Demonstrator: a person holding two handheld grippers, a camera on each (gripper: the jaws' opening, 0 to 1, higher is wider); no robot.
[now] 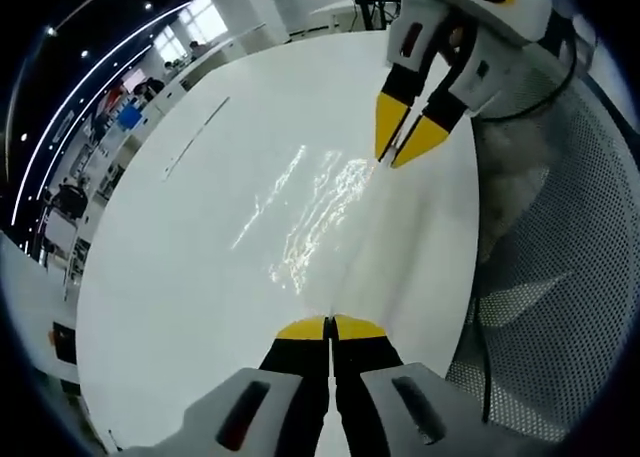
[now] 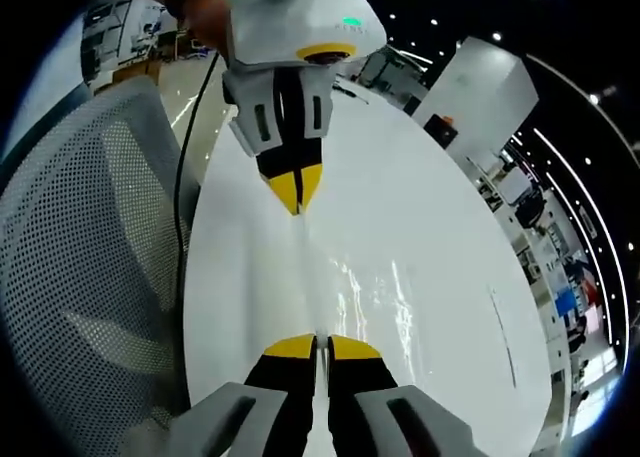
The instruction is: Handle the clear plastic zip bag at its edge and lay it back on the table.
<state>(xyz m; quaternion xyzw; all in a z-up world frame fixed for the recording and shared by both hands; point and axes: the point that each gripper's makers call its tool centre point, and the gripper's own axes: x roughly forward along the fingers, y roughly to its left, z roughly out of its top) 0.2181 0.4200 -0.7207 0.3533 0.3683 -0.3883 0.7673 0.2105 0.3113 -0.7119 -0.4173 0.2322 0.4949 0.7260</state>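
Observation:
The clear plastic zip bag (image 1: 315, 212) is stretched over the white table (image 1: 200, 247) and shows mainly as bright glints. Its near edge runs into my left gripper (image 1: 330, 326), whose yellow-tipped jaws are shut on it. At the far end my right gripper (image 1: 403, 142) pinches the opposite edge. In the right gripper view the bag (image 2: 365, 297) lies between my right gripper (image 2: 320, 347), shut on its edge, and my left gripper (image 2: 296, 191), closed on the far edge. Whether the bag touches the tabletop is unclear.
A grey mesh office chair (image 1: 565, 267) stands against the table's side, also visible as the chair back (image 2: 85, 247). A black cable (image 2: 182, 177) hangs beside it. A person's hand (image 2: 205, 12) holds the left gripper. Desks and shelves line the far room.

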